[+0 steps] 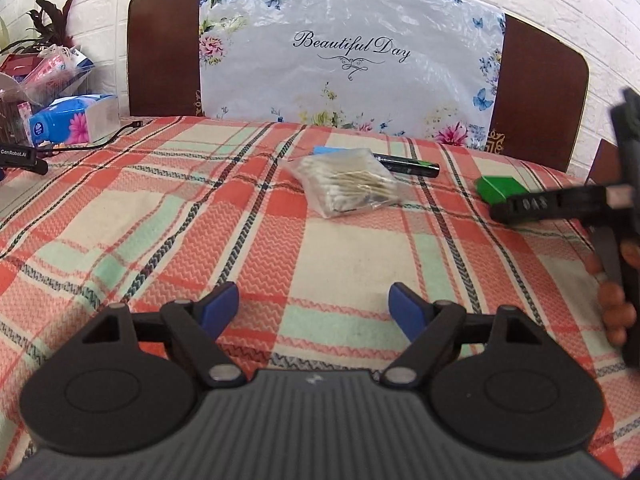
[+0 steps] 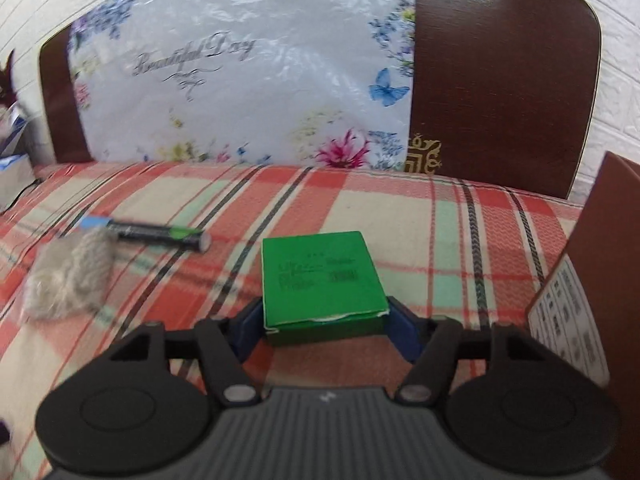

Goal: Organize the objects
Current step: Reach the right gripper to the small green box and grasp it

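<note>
A green box lies on the plaid bedcover between the blue pads of my right gripper, which touch both its sides. The box also shows in the left wrist view, with the right gripper at it. A clear bag of cotton swabs lies mid-bed, with a black and green tube behind it. Both also show in the right wrist view, the bag and the tube at the left. My left gripper is open and empty, low over the bedcover.
A brown headboard with a floral plastic sheet stands behind the bed. Tissue packs, a cable and clutter sit at the far left. A brown cardboard box stands at the right edge.
</note>
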`<state>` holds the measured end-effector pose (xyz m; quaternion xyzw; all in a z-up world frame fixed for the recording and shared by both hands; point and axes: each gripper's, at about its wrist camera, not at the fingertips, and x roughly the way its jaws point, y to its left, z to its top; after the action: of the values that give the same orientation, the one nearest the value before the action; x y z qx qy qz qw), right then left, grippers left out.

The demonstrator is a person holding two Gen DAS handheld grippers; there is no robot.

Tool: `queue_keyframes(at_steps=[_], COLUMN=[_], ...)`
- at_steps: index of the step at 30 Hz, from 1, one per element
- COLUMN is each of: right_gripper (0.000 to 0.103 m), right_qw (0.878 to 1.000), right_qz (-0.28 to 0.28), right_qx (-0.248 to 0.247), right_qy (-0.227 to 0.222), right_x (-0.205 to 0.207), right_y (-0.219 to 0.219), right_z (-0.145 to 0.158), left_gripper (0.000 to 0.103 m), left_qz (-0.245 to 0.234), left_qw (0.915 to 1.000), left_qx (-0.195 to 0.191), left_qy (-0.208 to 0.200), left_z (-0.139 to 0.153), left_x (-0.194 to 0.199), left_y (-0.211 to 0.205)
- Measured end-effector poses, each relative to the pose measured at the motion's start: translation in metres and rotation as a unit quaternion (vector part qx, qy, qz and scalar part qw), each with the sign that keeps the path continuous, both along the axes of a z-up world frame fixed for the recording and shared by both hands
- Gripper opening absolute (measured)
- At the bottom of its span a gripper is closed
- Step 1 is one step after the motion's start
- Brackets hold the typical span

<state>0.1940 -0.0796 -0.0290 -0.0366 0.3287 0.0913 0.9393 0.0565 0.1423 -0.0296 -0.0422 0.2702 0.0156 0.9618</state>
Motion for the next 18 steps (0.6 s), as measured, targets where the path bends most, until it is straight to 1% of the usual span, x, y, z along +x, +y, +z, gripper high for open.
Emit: queue_keyframes(at_steps=[3, 7, 9, 11, 12, 13, 14, 15, 16, 17, 18], right_gripper=[0.063, 0.064, 0.064, 0.064, 0.064, 0.065, 0.067, 0.073, 0.076, 0.076, 0.076], right_qw=[1.0, 0.999, 1.0, 1.0, 1.0, 1.0, 1.0, 1.0, 1.0, 1.0, 1.0], right_qz=[0.019, 0.03, 0.022, -0.003, -0.012, -0.015, -0.015, -0.013, -0.012, -0.014, -0.014], right_qx=[0.005, 0.007, 0.005, 0.007, 0.003, -0.001, -0.004, -0.004, -0.004, -0.003, -0.003], right_qy=[0.004, 0.011, 0.01, 0.006, 0.002, -0.004, -0.007, -0.009, -0.013, -0.016, -0.017], right_x=[-0.038, -0.105, -0.146, -0.183, -0.199, -0.213, -0.223, -0.232, -0.239, -0.243, -0.246], right_y=[0.001, -0.011, -0.021, -0.033, -0.038, -0.043, -0.047, -0.051, -0.055, -0.058, -0.061], right_z=[0.0, 0.004, 0.004, 0.005, 0.005, 0.006, 0.007, 0.007, 0.008, 0.008, 0.008], left_gripper=[0.084, 0.084, 0.084, 0.084, 0.082, 0.082, 0.082, 0.081, 0.079, 0.072, 0.067], left_qz=[0.0, -0.004, -0.009, -0.019, -0.025, -0.031, -0.043, -0.065, -0.094, -0.122, -0.148], left_qw=[1.0, 1.0, 0.9999, 0.9996, 0.9992, 0.9988, 0.9979, 0.9955, 0.9918, 0.9877, 0.9829], left_qx=[-0.002, -0.002, 0.0, 0.012, 0.02, 0.014, -0.009, -0.034, -0.047, -0.051, -0.056], left_qy=[0.002, 0.003, 0.007, 0.015, 0.024, 0.036, 0.048, 0.06, 0.073, 0.084, 0.095], left_z=[0.0, 0.0, 0.0, 0.001, 0.003, 0.006, 0.011, 0.016, 0.023, 0.029, 0.035], left_x=[0.0, 0.0, 0.0, 0.0, -0.002, -0.006, -0.011, -0.018, -0.024, -0.03, -0.037], left_y=[0.0, 0.0, -0.001, -0.005, -0.01, -0.015, -0.02, -0.029, -0.042, -0.057, -0.073])
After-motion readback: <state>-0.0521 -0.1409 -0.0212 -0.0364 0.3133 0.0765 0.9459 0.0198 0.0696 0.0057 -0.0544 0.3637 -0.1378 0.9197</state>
